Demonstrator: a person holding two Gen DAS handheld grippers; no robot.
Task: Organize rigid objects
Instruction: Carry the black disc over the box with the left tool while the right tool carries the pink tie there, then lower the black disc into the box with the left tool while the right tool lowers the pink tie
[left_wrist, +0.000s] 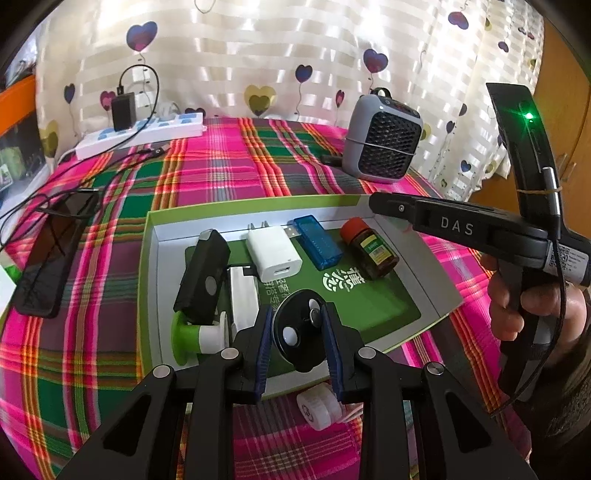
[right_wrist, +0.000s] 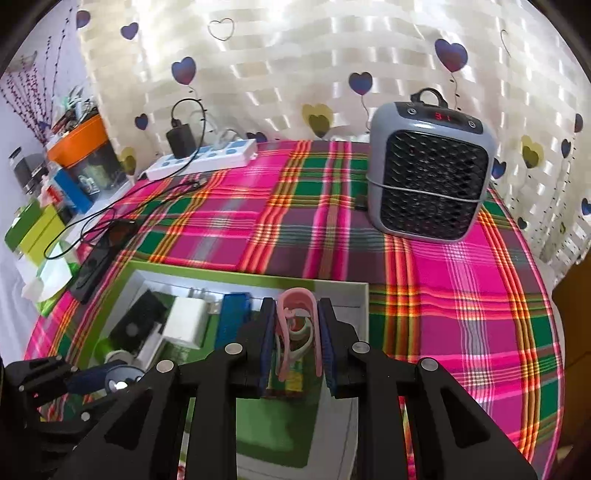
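Black tongs (left_wrist: 297, 341) with blue pads (left_wrist: 264, 343), silver screws, white "DAS" lettering.

The shallow green-rimmed cardboard tray (left_wrist: 147, 258) was crowded along its far and left sides by a black rectangular device (left_wrist: 202, 277), a white plug adapter (left_wrist: 273, 253), a translucent blue USB stick (left_wrist: 319, 242) and a red-capped brown jar (left_wrist: 369, 253). Its green floor toward the near right corner lay bare. Behind the tray, open plaid tablecloth (right_wrist: 295, 206) ran to a grey grille-fronted heater (right_wrist: 428, 173).
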